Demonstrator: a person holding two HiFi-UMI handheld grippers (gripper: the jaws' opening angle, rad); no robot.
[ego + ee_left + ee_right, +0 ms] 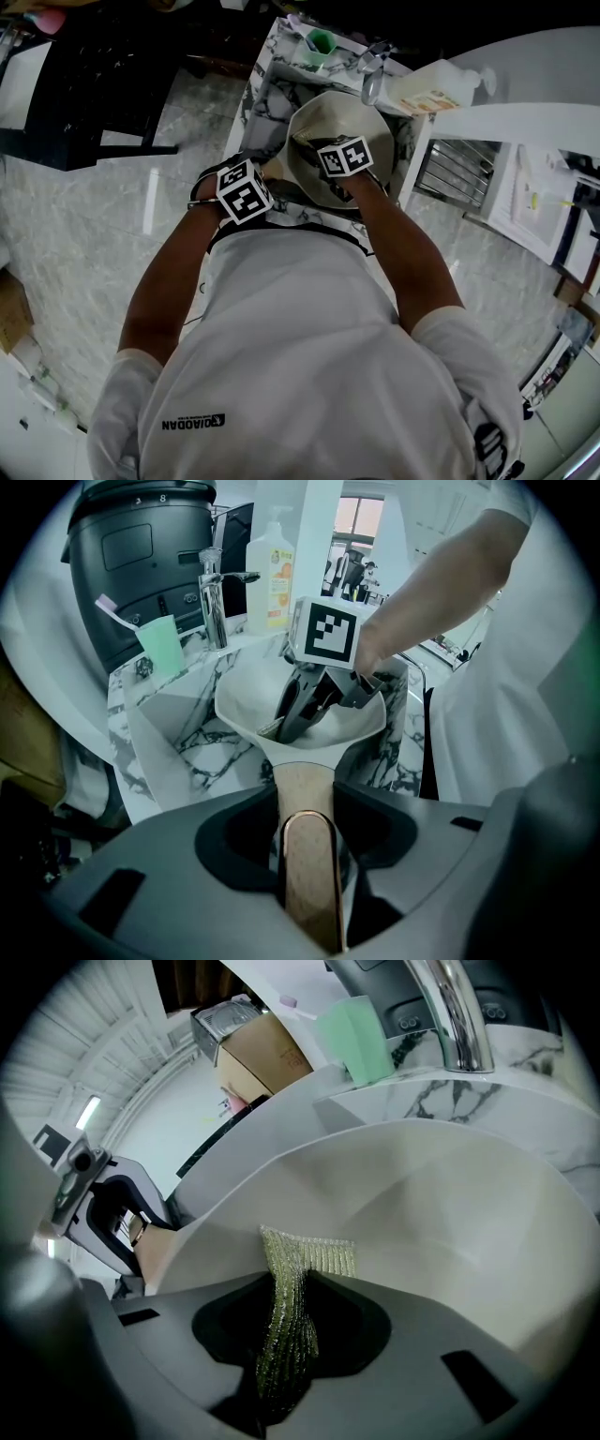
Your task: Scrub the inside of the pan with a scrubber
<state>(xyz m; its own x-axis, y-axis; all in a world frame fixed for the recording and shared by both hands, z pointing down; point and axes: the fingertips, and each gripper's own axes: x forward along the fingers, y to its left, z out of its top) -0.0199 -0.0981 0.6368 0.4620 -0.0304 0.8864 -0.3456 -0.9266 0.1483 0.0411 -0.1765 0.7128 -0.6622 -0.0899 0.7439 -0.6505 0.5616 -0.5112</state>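
Observation:
A cream pan [319, 131] is held over a marble-patterned sink [277, 70]. Its wooden handle [307, 855] runs between the jaws of my left gripper [305, 808], which is shut on it. The pan's bowl [244, 691] opens just beyond. My right gripper [286, 1335] is shut on a green-gold mesh scrubber [292, 1288], whose tip lies against the pan's inner wall [450, 1213]. In the left gripper view the right gripper [309, 700] reaches down into the pan. From the head view its marker cube [343, 157] sits over the pan, and the left cube [244, 190] is nearer the body.
A chrome tap [214, 602], a green cup [161, 641] with a toothbrush and a soap bottle [272, 574] stand behind the sink. A big white jug [436, 89] lies at its right. A dark appliance [141, 555] rises at the back left.

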